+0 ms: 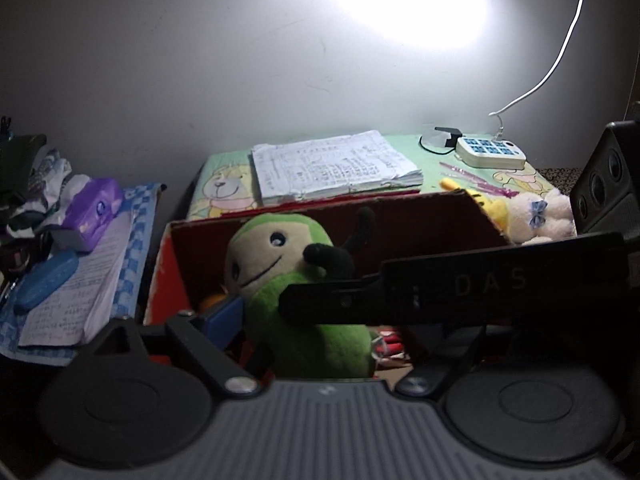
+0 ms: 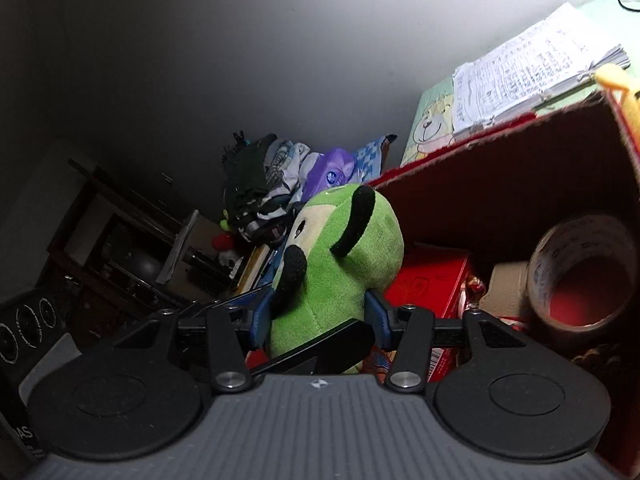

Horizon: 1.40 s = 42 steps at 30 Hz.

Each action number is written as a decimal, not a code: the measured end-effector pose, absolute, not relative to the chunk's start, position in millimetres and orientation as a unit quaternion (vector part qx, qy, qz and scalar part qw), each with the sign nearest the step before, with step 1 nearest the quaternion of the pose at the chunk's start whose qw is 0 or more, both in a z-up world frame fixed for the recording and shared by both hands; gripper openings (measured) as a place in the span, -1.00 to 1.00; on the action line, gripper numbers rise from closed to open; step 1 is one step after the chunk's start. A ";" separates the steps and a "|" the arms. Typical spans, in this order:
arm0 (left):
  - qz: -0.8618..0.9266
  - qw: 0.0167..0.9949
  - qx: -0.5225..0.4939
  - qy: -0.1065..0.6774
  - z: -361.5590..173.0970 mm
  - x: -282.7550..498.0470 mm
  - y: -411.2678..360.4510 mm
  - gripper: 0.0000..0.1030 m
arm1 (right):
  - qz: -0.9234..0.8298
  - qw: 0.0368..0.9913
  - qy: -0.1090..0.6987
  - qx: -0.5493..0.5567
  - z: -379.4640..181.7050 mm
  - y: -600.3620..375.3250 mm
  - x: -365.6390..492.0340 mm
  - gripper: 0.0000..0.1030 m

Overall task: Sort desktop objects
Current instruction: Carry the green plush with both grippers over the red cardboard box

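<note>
Right gripper point(image 2: 318, 320) blue pads clamp green plush toy with black ears point(image 2: 340, 264), over red cardboard box point(image 2: 480, 140) left edge. Left gripper point(image 1: 256, 312) grip unclear. Risk: soft plush slips, snags box wall.

The right gripper point(image 2: 318, 320) has its blue pads pressed on either side of a green plush toy point(image 2: 344, 264), held at the rim of a red cardboard box point(image 2: 500, 184). Inside lies what looks like a tape roll point(image 2: 580, 272).

Only "DAS" reads clearly, on the right gripper's black body point(image 1: 492, 280).
</note>
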<state>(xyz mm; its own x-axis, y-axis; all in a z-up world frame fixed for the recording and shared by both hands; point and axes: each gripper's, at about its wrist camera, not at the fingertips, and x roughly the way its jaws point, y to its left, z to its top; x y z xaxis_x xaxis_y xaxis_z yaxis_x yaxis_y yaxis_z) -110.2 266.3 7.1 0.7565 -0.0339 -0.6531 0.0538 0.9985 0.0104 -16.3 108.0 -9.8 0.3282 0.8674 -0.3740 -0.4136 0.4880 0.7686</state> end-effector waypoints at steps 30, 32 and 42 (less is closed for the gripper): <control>-0.079 0.926 0.005 0.369 -1.5 -126.9 305.5 0.55 | 0.274 0.774 0.490 0.292 -31.9 133.6 -5.0 -0.35; -0.072 0.925 0.003 0.374 -3.9 -125.2 311.6 0.52 | 0.295 0.753 0.497 0.315 -35.2 138.0 -0.8 -0.36; -0.020 0.915 -0.001 0.403 -7.7 -106.4 327.9 0.53 | 0.344 0.719 0.515 0.314 -42.7 157.9 9.5 -0.20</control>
